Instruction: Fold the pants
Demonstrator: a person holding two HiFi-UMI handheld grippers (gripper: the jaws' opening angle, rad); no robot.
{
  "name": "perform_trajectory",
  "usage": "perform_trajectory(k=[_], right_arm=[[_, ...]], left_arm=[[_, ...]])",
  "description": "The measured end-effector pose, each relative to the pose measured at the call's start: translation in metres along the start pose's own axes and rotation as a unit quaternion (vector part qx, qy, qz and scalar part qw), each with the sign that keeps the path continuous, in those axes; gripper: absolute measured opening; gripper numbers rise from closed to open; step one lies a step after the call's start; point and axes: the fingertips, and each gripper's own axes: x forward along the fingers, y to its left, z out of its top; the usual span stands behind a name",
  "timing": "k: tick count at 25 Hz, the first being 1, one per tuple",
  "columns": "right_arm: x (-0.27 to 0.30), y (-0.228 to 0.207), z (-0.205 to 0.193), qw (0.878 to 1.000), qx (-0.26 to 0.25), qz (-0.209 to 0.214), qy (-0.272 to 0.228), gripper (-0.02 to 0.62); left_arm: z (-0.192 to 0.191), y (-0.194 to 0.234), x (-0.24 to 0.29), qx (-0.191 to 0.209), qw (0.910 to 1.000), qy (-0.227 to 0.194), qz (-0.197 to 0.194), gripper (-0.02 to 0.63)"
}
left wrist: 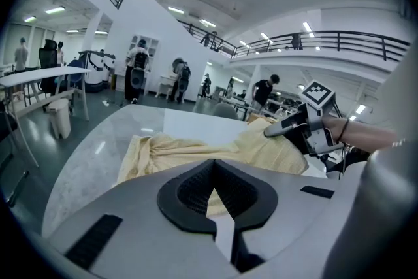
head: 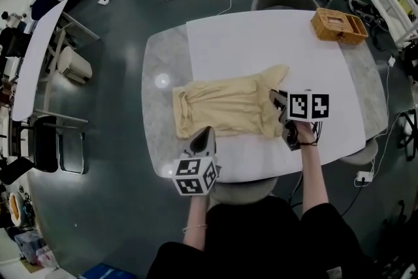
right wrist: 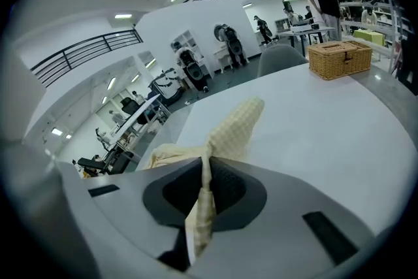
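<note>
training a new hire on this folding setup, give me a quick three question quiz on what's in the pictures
1. True or false: the right gripper is empty.
2. Where on the table does the basket stand, seen from the head view? A) near left corner B) far right corner C) the middle
3. What colour are the pants?

Key:
1. False: its jaws are shut on a fold of the pants.
2. B
3. Pale yellow

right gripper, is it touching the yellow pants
Touching. The right gripper view shows the right gripper shut on a fold of the pants, fabric pinched between its jaws.
</note>
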Motion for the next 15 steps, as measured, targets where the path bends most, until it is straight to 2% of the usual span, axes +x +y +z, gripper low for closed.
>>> perform_trajectory(k=[15], right_arm=[[0.016, 0.073, 0.006, 1.000, -0.005, 0.000, -0.016, 0.029]], left_arm=[[0.004, 0.054, -0.027, 0.000, 0.9999, -0.006, -0.015, 0.014]])
